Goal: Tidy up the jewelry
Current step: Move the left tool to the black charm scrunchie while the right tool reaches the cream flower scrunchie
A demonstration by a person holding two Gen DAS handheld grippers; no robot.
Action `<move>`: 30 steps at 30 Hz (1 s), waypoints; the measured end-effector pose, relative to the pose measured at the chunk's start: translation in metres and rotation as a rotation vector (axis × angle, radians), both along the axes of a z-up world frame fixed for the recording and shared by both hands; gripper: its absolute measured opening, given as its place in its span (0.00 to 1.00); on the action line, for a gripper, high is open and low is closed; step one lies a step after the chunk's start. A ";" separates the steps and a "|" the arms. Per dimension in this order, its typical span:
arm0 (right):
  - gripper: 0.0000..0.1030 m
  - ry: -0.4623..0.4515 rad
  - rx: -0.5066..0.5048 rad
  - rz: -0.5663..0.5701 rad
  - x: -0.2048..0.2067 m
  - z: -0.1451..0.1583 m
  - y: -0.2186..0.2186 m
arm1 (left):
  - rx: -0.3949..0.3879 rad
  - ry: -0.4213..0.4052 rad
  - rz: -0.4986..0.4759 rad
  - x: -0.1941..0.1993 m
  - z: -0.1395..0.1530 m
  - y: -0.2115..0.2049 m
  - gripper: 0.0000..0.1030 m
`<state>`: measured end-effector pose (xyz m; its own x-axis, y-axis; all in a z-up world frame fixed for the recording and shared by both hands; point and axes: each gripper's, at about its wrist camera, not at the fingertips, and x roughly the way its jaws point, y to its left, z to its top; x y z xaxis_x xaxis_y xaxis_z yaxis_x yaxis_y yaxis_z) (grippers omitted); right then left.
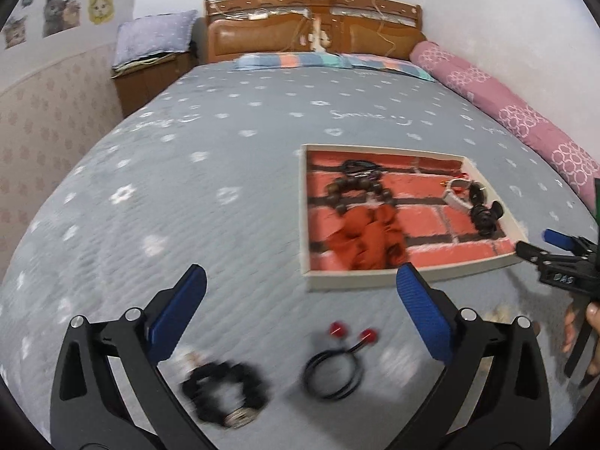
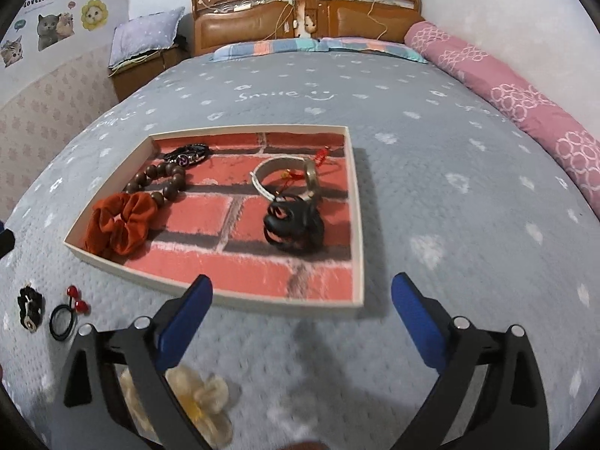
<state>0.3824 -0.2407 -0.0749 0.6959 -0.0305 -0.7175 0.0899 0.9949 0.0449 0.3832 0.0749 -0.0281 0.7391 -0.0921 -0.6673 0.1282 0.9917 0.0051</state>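
Jewelry tray (image 2: 358, 225) lies on the bed (image 2: 431, 195) ahead of the right tongs (image 2: 300, 322) and left tongs (image 1: 300, 318), both wide open, empty. It holds orange scrunchie (image 2: 120, 225), wooden beads (image 2: 165, 178), black clip (image 2: 292, 225), white bangle (image 2: 262, 172). Black hair tie (image 1: 333, 375) lies outside.

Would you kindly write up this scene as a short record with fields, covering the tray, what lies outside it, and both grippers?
surface: grey flower-print bedspread
tray: shallow brick-print tray on the bedspread
in tray: rust-orange fabric scrunchie, brown wooden bead bracelet, black claw hair clip, white bangle
outside tray: black scrunchie, black hair tie with red beads, cream fabric flower
left gripper: open, empty
right gripper: open, empty
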 end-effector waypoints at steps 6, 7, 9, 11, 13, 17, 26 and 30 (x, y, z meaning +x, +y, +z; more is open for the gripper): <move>0.91 -0.029 -0.004 -0.023 -0.027 0.002 0.001 | -0.004 0.002 0.058 -0.021 -0.013 0.042 0.95; 0.91 -0.032 -0.002 -0.023 -0.031 0.001 0.002 | -0.003 0.002 0.065 -0.025 -0.016 0.048 0.95; 0.91 -0.038 -0.006 -0.027 -0.040 0.000 0.007 | 0.001 0.002 0.067 -0.031 -0.022 0.054 0.95; 0.91 -0.044 -0.006 -0.027 -0.049 -0.003 0.012 | 0.005 0.001 0.066 -0.039 -0.029 0.060 0.95; 0.91 -0.045 0.000 -0.022 -0.056 -0.006 0.018 | 0.014 0.006 0.071 -0.044 -0.036 0.063 0.95; 0.91 -0.046 0.001 -0.028 -0.068 -0.012 0.026 | 0.018 0.021 0.071 -0.051 -0.048 0.069 0.95; 0.91 -0.028 -0.010 -0.037 -0.080 -0.027 0.044 | -0.001 0.051 0.075 -0.059 -0.065 0.080 0.95; 0.91 -0.015 -0.035 -0.036 -0.080 -0.033 0.051 | -0.023 0.067 0.082 -0.057 -0.069 0.084 0.95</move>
